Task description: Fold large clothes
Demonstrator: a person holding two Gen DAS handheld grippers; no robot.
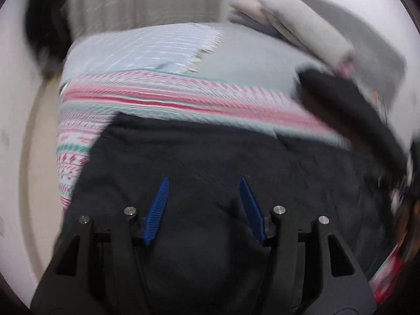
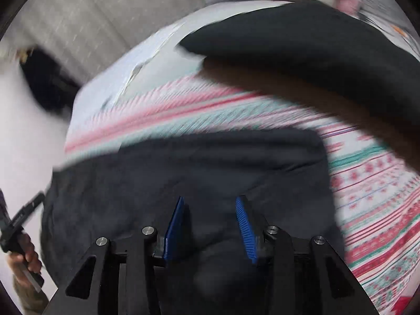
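Note:
A large black garment [image 1: 210, 162] lies spread on a bed, seen also in the right wrist view [image 2: 199, 168]. One black part [image 2: 302, 52] is lifted or folded over at the upper right, blurred by motion; it also shows in the left wrist view [image 1: 349, 105]. My left gripper [image 1: 203, 181] is open just above the black cloth, blue pads apart, nothing between them. My right gripper [image 2: 208, 200] is open above the cloth too. The left gripper's handle and the hand holding it [image 2: 18, 241] show at the far left of the right wrist view.
A pink, white and teal patterned blanket [image 1: 147, 97] covers the bed under the garment. A pale blue striped cloth [image 1: 147, 50] lies behind it. Grey and pink pillows or folded items [image 1: 309, 34] sit at the back right. A curtain [image 1: 147, 0] hangs behind.

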